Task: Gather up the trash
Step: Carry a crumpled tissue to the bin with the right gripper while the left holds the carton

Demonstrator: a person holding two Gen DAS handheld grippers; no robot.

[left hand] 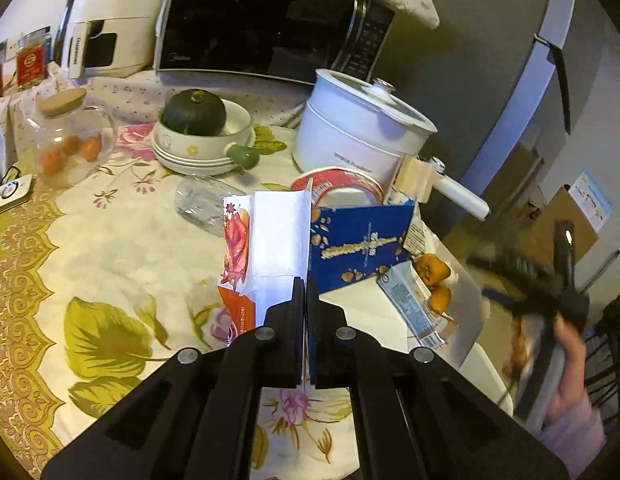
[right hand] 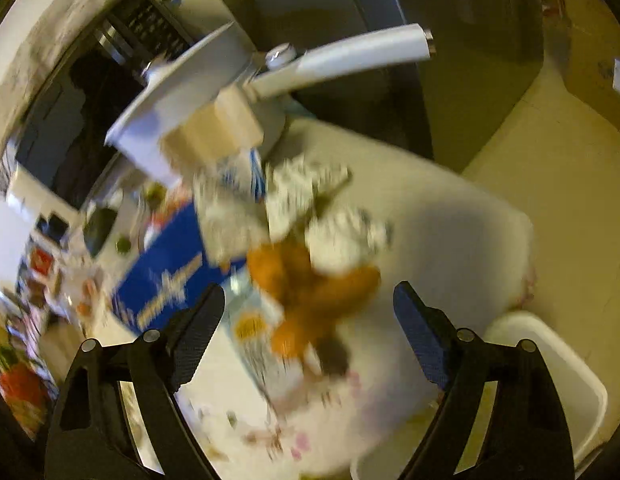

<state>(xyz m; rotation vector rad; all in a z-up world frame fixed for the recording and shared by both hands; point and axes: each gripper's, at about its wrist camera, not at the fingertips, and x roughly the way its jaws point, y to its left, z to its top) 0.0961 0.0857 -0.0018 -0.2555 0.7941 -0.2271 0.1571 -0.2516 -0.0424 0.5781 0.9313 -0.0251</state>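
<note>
Floral-clothed desk (left hand: 110,264), cluttered. Left gripper (left hand: 306,292) jaws clamped on a flattened carton (left hand: 270,240). Right gripper (right hand: 310,320) jaws apart above orange peel (right hand: 310,280) near the desk corner, untouched. Step: gathering; next needs descent, then closing on peel.

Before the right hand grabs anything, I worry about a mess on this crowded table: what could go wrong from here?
The right gripper is open over the orange peels, close to the pot handle; a careless reach may knock the pot. The peels and wrappers lie near the table edge and could slide off. The left gripper pinches only the edge of the carton, which may slip.
</note>
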